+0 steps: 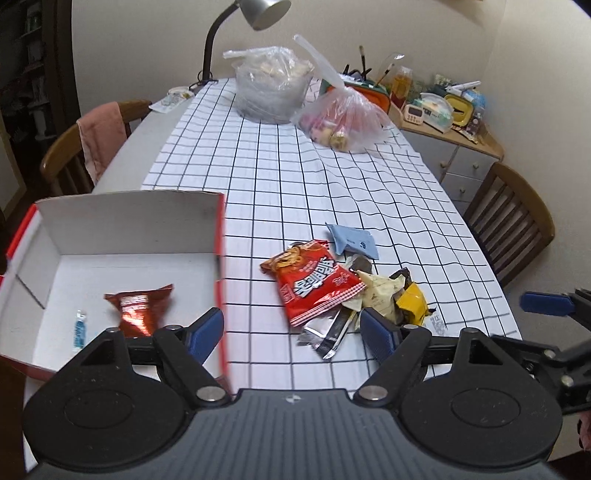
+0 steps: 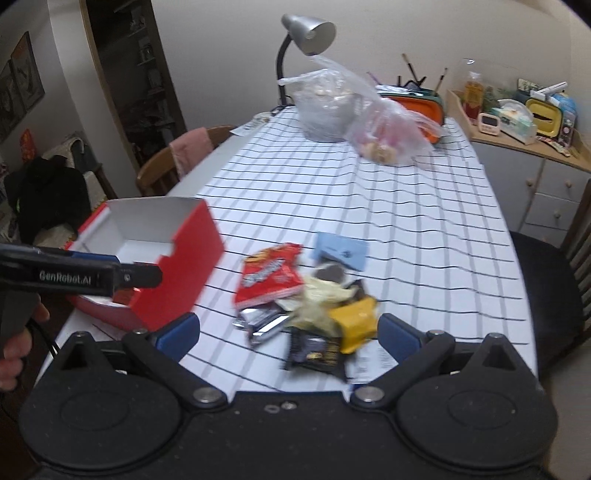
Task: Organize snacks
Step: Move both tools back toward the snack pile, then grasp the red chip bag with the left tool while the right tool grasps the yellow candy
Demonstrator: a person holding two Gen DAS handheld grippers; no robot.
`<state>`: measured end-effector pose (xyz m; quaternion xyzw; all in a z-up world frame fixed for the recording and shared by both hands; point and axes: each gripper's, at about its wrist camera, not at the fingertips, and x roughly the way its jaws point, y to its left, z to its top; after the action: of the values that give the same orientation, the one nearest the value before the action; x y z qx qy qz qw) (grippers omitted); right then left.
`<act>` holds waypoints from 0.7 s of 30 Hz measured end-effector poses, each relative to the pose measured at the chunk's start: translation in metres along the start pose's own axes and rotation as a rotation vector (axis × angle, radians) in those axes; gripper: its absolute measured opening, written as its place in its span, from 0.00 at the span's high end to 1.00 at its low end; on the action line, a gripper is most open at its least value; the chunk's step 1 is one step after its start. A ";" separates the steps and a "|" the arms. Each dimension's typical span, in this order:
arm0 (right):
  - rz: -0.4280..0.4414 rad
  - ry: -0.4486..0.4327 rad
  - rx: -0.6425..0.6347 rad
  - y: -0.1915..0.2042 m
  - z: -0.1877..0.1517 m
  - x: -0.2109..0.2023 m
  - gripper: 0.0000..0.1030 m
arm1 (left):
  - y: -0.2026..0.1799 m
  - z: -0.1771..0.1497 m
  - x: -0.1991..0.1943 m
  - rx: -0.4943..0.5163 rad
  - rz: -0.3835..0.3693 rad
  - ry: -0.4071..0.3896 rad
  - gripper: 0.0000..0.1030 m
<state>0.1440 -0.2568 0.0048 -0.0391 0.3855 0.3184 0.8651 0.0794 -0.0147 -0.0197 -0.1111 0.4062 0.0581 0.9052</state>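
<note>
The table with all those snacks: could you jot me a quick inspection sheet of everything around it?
Surface: table under a grid-pattern cloth.
Job's things: red box holding a dark red packet; red snack bag atop a loose snack pile.
Clutter: two plastic bags, blue sachet.
Grippers: left gripper open, empty; right gripper open, empty.
Cables: lamp cord, partly visible.
Surroundings: chairs, cluttered sideboard.
</note>
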 end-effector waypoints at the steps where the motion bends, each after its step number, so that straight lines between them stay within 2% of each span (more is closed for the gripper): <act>1: -0.004 0.003 -0.001 -0.008 -0.001 0.001 0.00 | -0.004 0.003 0.005 -0.006 0.002 0.006 0.21; 8: 0.003 0.042 -0.037 -0.050 -0.004 0.019 0.00 | -0.022 0.029 0.052 -0.102 0.023 0.073 0.21; 15: 0.055 0.095 -0.079 -0.063 -0.003 0.052 0.00 | -0.024 0.055 0.119 -0.210 0.026 0.207 0.21; 21: 0.091 0.164 -0.080 -0.067 -0.003 0.091 0.01 | -0.014 0.061 0.164 -0.282 0.091 0.266 0.21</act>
<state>0.2263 -0.2638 -0.0720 -0.0820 0.4433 0.3683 0.8131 0.2351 -0.0112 -0.1013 -0.2249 0.5145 0.1403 0.8155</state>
